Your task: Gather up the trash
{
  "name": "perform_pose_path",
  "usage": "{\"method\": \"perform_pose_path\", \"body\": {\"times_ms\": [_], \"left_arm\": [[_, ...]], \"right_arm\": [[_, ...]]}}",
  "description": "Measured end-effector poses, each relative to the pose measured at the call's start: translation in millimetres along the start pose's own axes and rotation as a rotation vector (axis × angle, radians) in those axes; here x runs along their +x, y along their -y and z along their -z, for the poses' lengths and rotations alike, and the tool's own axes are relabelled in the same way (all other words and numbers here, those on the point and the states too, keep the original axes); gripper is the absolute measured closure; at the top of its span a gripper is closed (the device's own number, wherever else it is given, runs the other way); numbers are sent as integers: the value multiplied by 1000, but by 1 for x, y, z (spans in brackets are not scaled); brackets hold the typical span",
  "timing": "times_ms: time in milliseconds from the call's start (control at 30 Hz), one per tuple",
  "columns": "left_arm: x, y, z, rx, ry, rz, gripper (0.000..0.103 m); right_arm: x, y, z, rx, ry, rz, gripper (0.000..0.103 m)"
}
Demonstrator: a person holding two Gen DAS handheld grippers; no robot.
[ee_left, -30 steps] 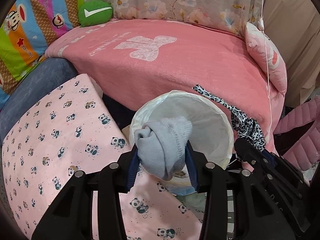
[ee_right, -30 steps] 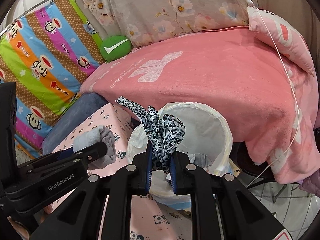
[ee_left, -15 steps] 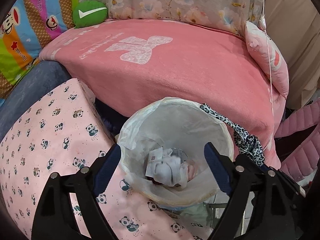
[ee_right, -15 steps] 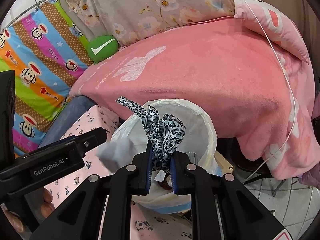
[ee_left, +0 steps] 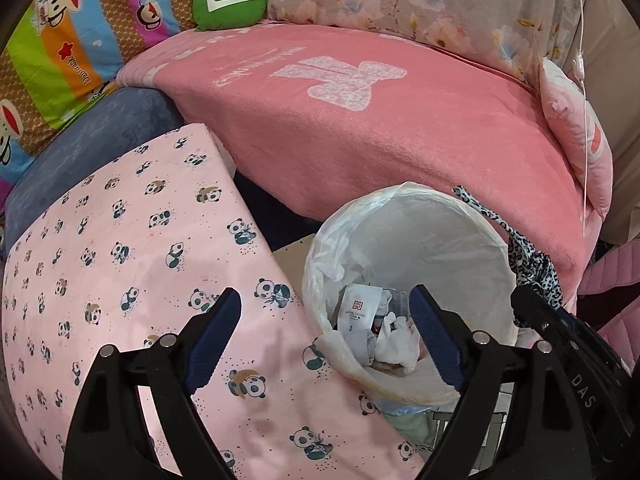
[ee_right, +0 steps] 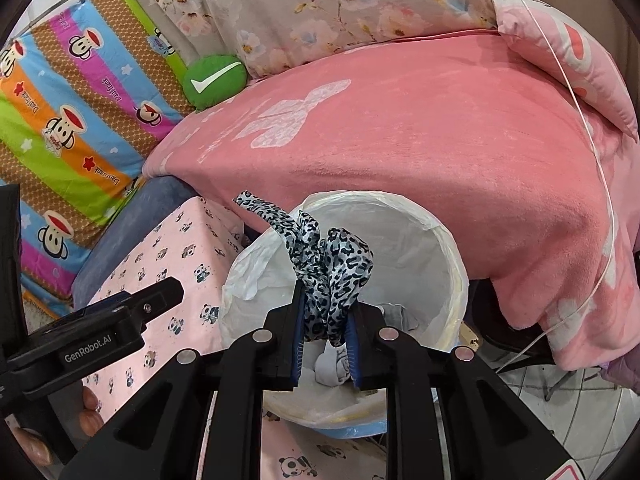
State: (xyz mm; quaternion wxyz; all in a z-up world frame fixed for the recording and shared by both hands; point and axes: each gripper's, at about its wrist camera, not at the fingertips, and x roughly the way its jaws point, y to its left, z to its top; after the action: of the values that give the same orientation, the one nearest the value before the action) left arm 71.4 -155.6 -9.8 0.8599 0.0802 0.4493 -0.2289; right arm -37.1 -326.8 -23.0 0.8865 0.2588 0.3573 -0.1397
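The right claw (ee_right: 325, 344), jaws opening, pinches leopard-print cloth (ee_right: 328, 268) above the bin (ee_right: 456, 264) (left claw (ee_left: 325, 338) wide, empty).

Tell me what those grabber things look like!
Both grippers, left and right, are black plastic with two fingers, blue ribbed pads inside, and round silver screws. White letters read GenRobot.AI on the left one's side.
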Motion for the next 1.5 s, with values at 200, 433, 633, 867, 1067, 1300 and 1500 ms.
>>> {"method": "perform_pose_path", "body": {"times_ms": [200, 433, 633, 867, 1067, 1300, 1500], "left_arm": [[1, -12, 5, -15, -5, -9, 21], [-1, -19, 8, -26, 1, -13, 21], [-12, -24, 11, -23, 24, -32, 21], [-28, -30, 19, -10, 59, -72, 14], [-40, -35, 26, -8, 66, -83, 12], [-49, -40, 34, -9, 74, -111, 12], [-53, -42, 39, -14, 70, -120, 11]], "right_arm": [[7, -11, -2, -21, 1, 10, 77], [6, -24, -2, -49, 9, 28, 61], [-3, -34, 0, -95, 16, 46, 55], [-21, -50, 7, -160, 33, 82, 43], [-34, -61, 15, -197, 47, 118, 37], [-46, -64, 21, -207, 44, 136, 29], [-54, -65, 27, -227, 45, 147, 19]]}}
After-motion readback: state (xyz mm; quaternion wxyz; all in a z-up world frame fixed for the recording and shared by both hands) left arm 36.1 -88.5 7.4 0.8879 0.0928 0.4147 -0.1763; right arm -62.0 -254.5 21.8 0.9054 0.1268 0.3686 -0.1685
